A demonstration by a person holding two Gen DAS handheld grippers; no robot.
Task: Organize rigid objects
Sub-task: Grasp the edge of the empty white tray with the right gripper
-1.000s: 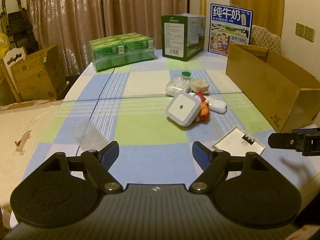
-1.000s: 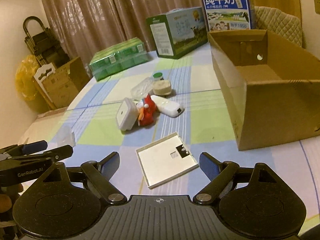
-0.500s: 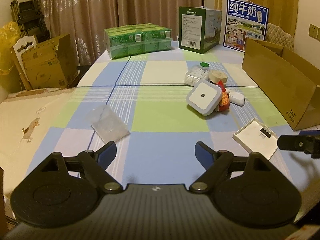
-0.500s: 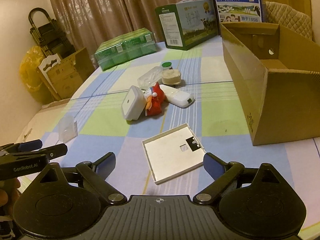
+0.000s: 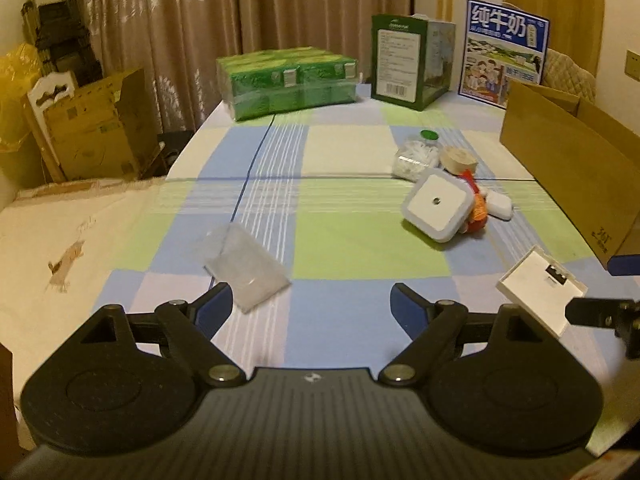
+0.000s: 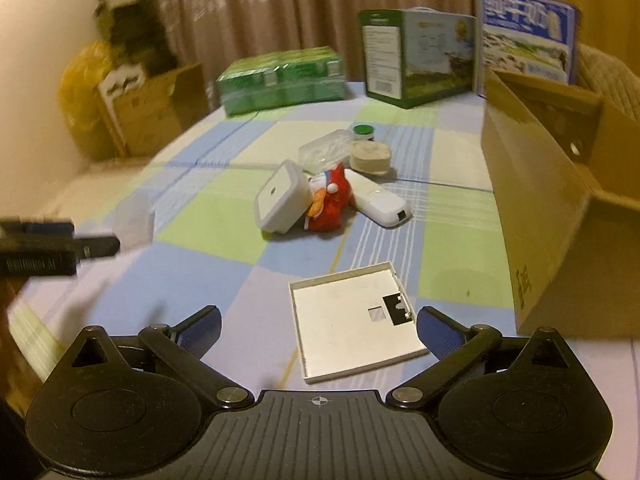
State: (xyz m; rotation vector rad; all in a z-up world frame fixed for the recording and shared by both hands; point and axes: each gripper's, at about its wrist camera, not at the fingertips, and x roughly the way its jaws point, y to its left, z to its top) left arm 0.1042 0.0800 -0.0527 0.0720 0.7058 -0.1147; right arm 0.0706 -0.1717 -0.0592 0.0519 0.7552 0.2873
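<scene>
My right gripper (image 6: pixel 318 330) has just been opening wide, and the flat white tray (image 6: pixel 354 320) lies between its jaws, untouched. My left gripper (image 5: pixel 312 304) is released beside the clear plastic piece (image 5: pixel 248 268). The thin tray may slide away on the tablecloth (image 5: pixel 340 236).

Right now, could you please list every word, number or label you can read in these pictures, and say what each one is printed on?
"纯牛奶": large white characters on the blue milk carton at the far end of the table.
"361": dark print, read sideways, on the near wall of the brown cardboard box.
Too small to read: the white label and barcode on the green carton.
Too blurred to read: the white lettering on the left gripper, seen in the right wrist view.
</scene>
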